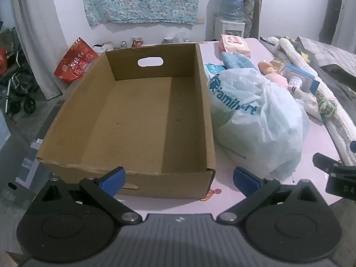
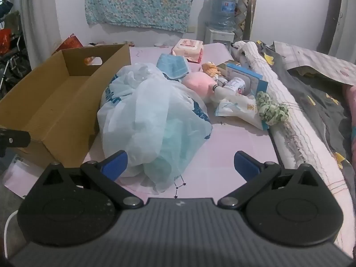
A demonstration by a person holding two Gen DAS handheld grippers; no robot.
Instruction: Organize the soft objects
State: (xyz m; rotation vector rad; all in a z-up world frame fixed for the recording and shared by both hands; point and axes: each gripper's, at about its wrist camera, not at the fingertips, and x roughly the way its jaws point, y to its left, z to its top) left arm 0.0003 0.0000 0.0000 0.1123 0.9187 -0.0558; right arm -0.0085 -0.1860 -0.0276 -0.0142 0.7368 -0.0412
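Both my grippers, left (image 1: 179, 179) and right (image 2: 180, 163), gape wide, holding nothing. Crinkly plastic bag (image 2: 153, 120) slumps beside the rectangular corrugated cardboard box (image 1: 124, 115) on the smooth pink sheet (image 2: 233, 155).

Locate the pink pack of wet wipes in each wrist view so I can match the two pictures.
Left wrist view: pink pack of wet wipes lies upper right of centre, beyond the far right corner of the cardboard box.
Right wrist view: the pack lies top centre, behind the blue folded cloth.
Shared landmark: the pale plastic bag beside the box.
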